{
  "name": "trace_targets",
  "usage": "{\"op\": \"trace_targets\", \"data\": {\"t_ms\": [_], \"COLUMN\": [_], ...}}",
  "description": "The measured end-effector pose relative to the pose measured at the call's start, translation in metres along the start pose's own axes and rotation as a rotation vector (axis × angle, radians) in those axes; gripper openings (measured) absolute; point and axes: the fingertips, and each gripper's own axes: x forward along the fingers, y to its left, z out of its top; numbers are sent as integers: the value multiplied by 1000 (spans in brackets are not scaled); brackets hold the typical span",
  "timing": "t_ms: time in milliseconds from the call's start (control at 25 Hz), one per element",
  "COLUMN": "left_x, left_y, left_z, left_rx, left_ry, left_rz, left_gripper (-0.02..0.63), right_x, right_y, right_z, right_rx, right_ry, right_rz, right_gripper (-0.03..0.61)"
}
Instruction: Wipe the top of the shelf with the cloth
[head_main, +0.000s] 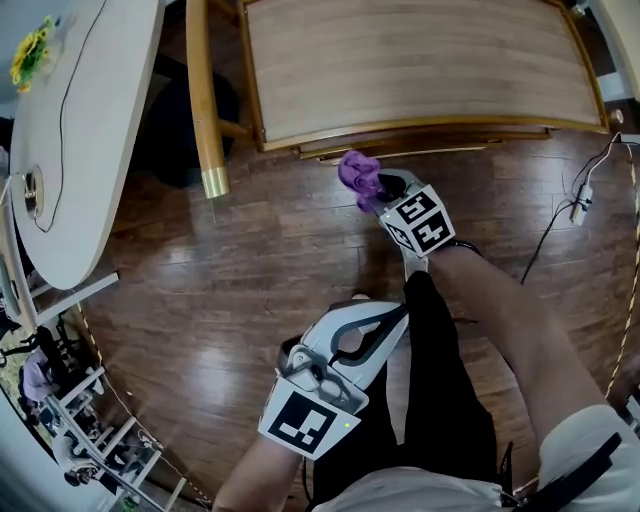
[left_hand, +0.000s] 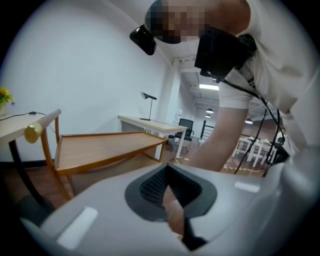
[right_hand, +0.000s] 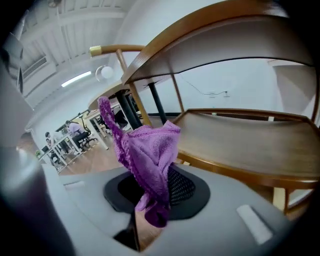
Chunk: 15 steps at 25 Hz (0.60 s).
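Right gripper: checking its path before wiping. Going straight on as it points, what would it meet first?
Probably the lower board of the shelf, under its top; the cloth held by the right gripper would touch first. Depth is unclear.

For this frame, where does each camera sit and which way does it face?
Head view: on the person's head, facing steeply down at the wooden floor and the shelf top; shows forearms, legs, left gripper, and right gripper pinching the purple cloth.
Left gripper view: on that gripper, looking low across at the shelf; jaws together, empty; the person's torso looms above.
Right gripper view: on that gripper, facing the shelf from below its top; jaws clamp the cloth.
Shared: the shelf in all three.
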Motion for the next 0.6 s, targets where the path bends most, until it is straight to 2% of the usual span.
{"op": "trace_targets", "data": {"t_ms": [160,240,400,600], "left_x": [-34,-45,-52,-36], "left_y": [4,7,8,1], "left_z": [-14,-15,-25,-19], "left_rx": [-21,-18,-32,-41], "left_ry": [3,-14,-28,-58], "left_rz": [52,75,84,39], "left_gripper": [18,18,18,18], "right_x": [58,78,90,54], "right_y": [44,50,35,-22], "right_z": [22,24,19,-10], "right_rx": [-46,-71,-116,-102], "right_ry": [-3,11,39,74], "right_rz": [46,46,2,-108], "right_gripper": [100,100,100,100]}}
